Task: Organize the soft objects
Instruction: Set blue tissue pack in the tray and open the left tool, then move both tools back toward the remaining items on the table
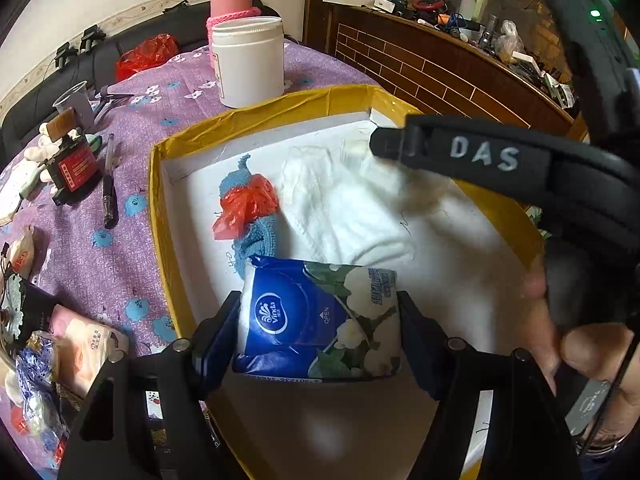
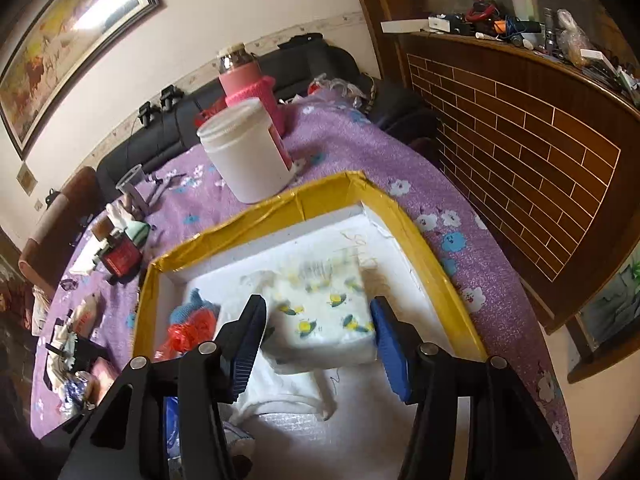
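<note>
My left gripper (image 1: pixel 320 320) is shut on a blue Vinda tissue pack (image 1: pixel 316 320) and holds it over the near part of the yellow-rimmed box (image 1: pixel 156 216). Inside the box lie a white cloth (image 1: pixel 344 208), a blue knitted item (image 1: pixel 260 236) and a red plastic bag (image 1: pixel 248 204). My right gripper (image 2: pixel 320 332) holds a white tissue pack with a bee print (image 2: pixel 328 320) between its pads, above the white cloth (image 2: pixel 280 392) in the box (image 2: pixel 440 264). The right gripper's body crosses the left wrist view (image 1: pixel 480 156).
A white tub (image 1: pixel 248 60) and a pink flask (image 1: pixel 232 0) stand behind the box on the purple flowered tablecloth (image 1: pixel 100 264). Pens, a red-labelled box (image 1: pixel 76 168) and packets (image 1: pixel 80 344) lie to the left. A brick-patterned wooden counter (image 2: pixel 520 140) stands to the right.
</note>
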{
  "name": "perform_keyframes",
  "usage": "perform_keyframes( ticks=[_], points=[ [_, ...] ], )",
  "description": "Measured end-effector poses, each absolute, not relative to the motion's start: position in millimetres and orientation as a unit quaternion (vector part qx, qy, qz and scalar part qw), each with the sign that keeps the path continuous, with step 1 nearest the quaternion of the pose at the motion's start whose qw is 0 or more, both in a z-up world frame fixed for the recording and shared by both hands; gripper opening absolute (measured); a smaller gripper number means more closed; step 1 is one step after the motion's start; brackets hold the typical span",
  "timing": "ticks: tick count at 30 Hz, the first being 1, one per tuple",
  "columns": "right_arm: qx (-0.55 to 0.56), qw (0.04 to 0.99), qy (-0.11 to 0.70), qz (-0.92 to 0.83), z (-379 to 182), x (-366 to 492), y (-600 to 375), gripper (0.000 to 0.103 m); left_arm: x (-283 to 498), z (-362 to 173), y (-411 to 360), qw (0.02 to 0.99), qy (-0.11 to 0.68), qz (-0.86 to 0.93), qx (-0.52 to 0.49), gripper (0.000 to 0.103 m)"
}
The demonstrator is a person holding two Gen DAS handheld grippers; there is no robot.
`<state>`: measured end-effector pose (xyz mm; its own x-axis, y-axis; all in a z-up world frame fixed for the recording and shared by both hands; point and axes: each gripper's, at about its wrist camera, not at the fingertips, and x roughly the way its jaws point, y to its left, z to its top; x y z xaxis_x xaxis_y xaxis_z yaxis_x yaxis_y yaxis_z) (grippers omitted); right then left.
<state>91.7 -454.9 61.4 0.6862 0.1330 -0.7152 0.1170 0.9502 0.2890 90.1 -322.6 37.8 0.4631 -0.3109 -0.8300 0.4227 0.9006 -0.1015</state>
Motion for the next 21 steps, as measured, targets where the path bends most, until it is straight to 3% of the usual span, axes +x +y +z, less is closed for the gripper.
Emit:
perform_keyframes(
  ticks=[3, 9, 13, 21],
  points=[
    [0.159, 0.911, 0.381, 0.0, 69.5, 84.2, -456.9, 0.063, 87.5, 39.6, -323.9, 0.855, 0.467, -0.217, 0.062, 0.073],
    [0.181, 0.921, 0.344, 0.001, 89.7, 59.8, -467.3, 0.063, 76.8, 48.4, -328.4, 0.858, 0.454, -0.229, 0.073, 0.079],
    [0.208, 0.927, 0.311, -0.007, 104.1, 32.3, -480.7, 0.072, 66.4, 61.2, -330.4, 0.866, 0.437, -0.228, 0.085, 0.083],
    [0.234, 0.931, 0.281, -0.006, 125.8, -5.7, -490.0, 0.073, 47.2, 81.6, -321.8, 0.867, 0.428, -0.245, 0.073, 0.087]
  ],
)
